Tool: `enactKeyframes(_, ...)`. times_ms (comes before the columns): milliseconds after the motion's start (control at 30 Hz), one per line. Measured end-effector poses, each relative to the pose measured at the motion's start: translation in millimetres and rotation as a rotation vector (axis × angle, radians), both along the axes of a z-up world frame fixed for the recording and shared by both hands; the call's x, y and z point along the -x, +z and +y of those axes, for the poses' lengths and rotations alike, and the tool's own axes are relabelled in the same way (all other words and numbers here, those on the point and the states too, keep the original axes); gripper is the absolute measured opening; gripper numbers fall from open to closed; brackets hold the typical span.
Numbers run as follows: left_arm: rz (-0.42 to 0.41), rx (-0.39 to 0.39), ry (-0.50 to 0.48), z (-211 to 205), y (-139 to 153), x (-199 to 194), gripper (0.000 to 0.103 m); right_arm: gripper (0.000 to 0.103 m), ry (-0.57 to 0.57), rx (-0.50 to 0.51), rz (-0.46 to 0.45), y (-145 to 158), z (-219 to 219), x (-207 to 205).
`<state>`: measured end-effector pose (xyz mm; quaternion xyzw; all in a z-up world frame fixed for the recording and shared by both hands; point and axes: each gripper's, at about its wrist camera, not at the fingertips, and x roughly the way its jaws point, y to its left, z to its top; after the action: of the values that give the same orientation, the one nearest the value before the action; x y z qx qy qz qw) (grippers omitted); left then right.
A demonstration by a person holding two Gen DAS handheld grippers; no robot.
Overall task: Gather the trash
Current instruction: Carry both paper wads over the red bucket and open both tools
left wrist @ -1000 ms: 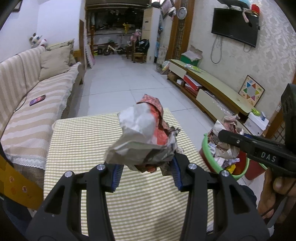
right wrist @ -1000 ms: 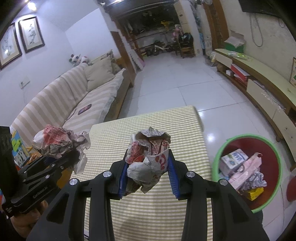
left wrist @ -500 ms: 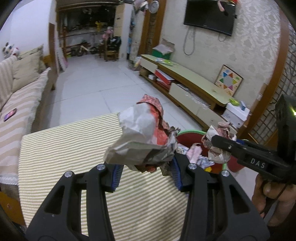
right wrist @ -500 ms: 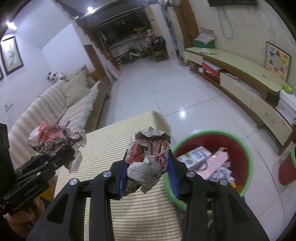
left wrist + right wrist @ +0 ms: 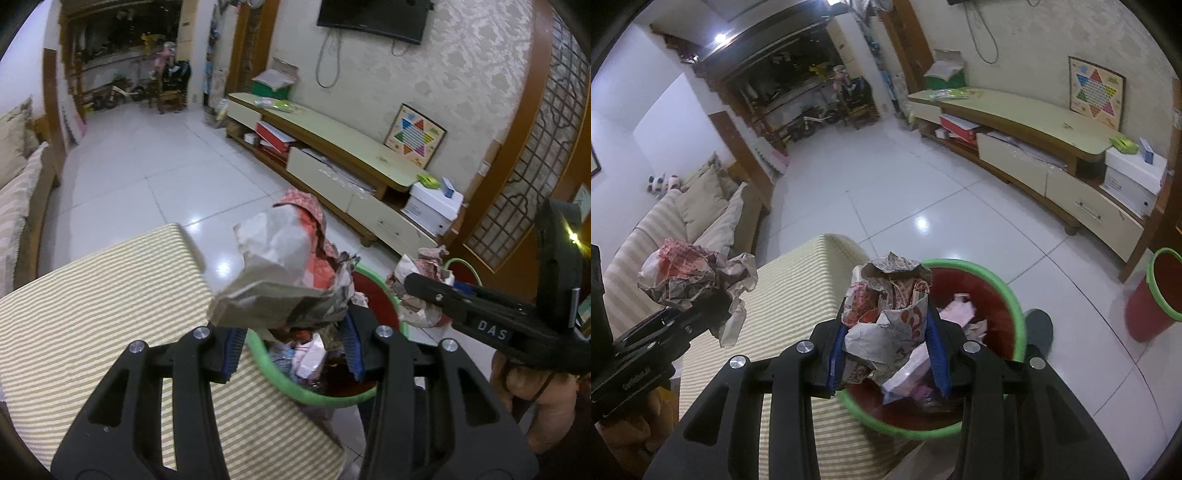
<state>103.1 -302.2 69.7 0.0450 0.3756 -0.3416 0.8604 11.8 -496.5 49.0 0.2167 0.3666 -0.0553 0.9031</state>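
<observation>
Left tool (image 5: 291, 343) and right tool (image 5: 888, 360) each clamped on a paper wad (image 5: 284, 277) (image 5: 886, 314), above bin (image 5: 1015, 306) at 12 o'clock. Risk: early release, landing on desk (image 5: 92, 314).

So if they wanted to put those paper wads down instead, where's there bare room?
The striped tablecloth lies bare from its far edge back to the grippers. The white floor tiles between sofa and TV cabinet are open. The green-rimmed bin is crowded with trash.
</observation>
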Motion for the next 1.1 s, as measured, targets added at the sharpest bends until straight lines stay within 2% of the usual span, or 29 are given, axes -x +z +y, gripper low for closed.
enactKeyframes(200, 0.022, -0.020, -0.045, -19, -9, -3, 0.043, 0.037, -0.020, -0.017, 0.016, -12, -13, -3)
enactKeyframes(1100, 0.115, -0.069, -0.105, -57, -42, -26, 0.045, 0.037, -0.020, -0.051, 0.082, -46, -32, -30)
